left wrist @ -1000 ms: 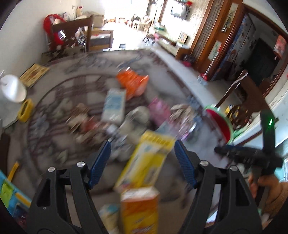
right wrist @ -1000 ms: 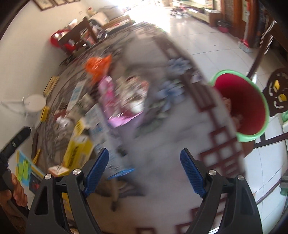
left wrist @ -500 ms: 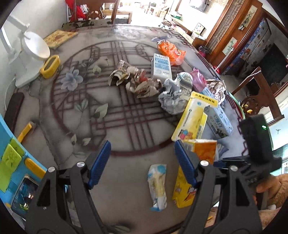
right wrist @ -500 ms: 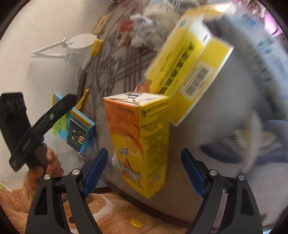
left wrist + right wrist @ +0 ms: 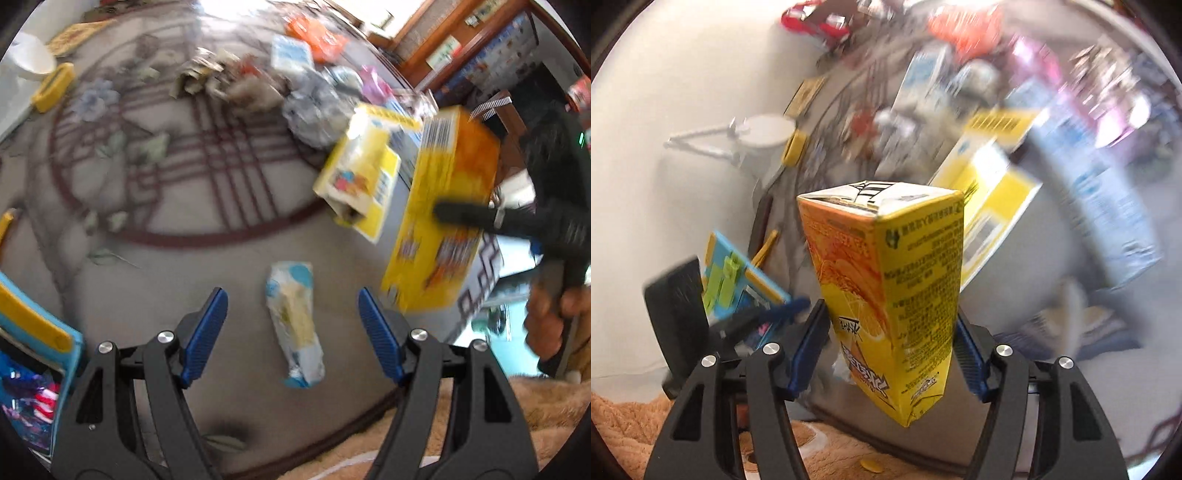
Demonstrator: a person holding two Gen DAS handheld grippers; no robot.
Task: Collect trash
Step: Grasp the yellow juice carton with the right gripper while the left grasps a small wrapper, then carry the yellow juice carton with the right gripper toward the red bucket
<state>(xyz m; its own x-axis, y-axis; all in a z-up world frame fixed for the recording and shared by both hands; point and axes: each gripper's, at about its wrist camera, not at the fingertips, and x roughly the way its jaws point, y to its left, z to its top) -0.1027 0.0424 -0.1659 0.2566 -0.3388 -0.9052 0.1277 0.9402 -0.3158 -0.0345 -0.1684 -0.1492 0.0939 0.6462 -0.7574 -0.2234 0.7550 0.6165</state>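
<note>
The right gripper point(image 5: 892, 347), its jaws just narrowed, clamps the orange juice carton point(image 5: 894, 295). Left of the carton, the left gripper point(image 5: 291, 328) stands wide over a wrapper point(image 5: 295, 321) on the table point(image 5: 166, 206).

Orange-yellow juice carton point(image 5: 890, 295) stands upright, pinched at its sides. A crumpled blue-and-white wrapper point(image 5: 295, 321) lies flat near the table's edge.

Orange-and-yellow juice carton point(image 5: 886, 295), pale blue-and-yellow wrapper point(image 5: 295, 325), grey table point(image 5: 166, 266) with maroon lattice pattern.
</note>
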